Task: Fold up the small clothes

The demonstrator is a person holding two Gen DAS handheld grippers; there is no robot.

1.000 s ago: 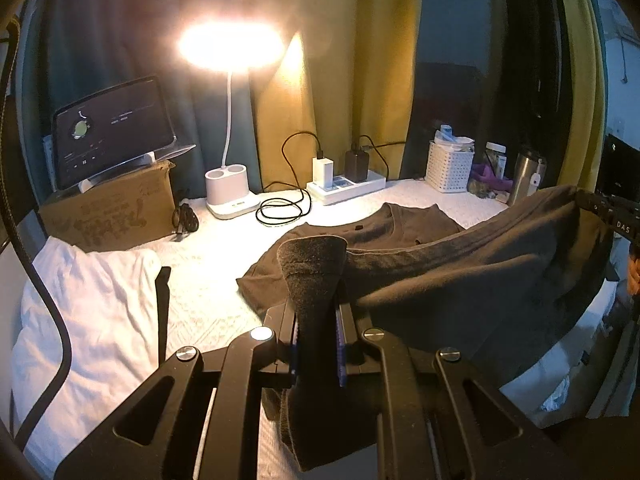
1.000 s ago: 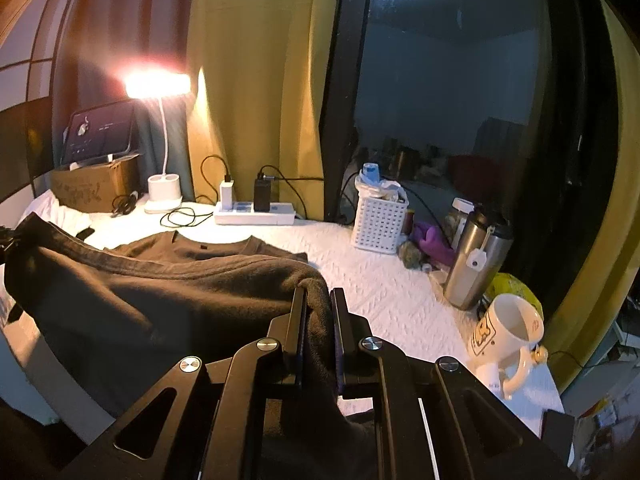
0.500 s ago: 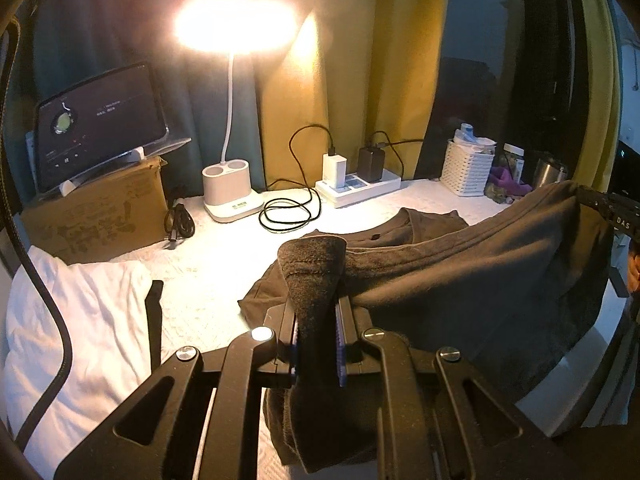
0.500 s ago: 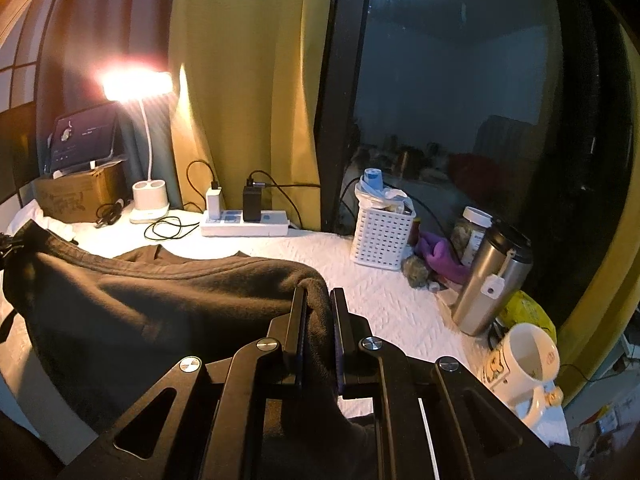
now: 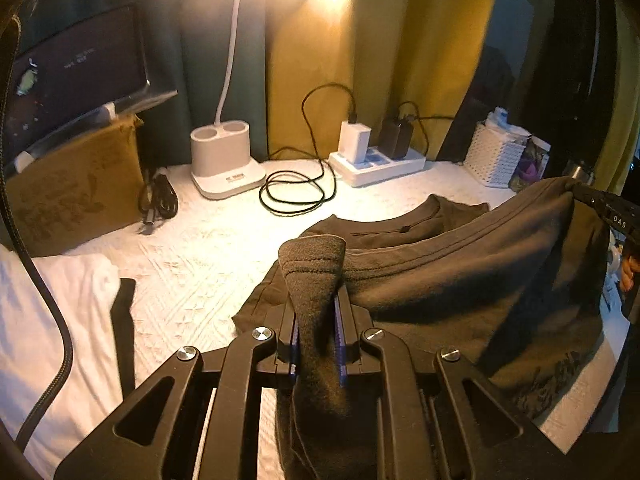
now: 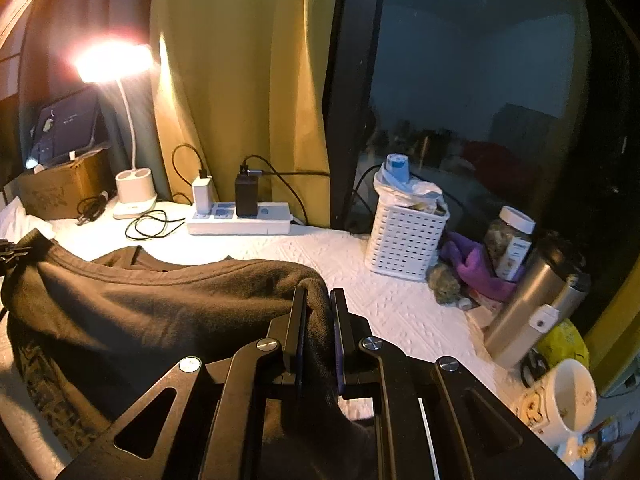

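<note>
While raised, both grippers' fingers point(image 5: 345, 312) pinching dark garment point(image 5: 460, 280).

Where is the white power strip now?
In the left wrist view the white power strip lies at the table's back edge, between the lamp base and the white basket.

Two tongs, the left tongs point(image 5: 316, 320) and the right tongs point(image 6: 319, 320), each pinch one dark shirt point(image 5: 460, 280). On the table point(image 5: 208, 248) stand one lamp point(image 5: 226, 160), one power strip point(image 6: 239, 220) with two chargers, one white basket point(image 6: 404, 236), one steel flask point(image 6: 532, 304), one jar point(image 6: 512, 240) and one mug point(image 6: 568, 404). One cardboard box point(image 5: 72, 196) carries one tablet point(image 5: 76, 76).
</note>
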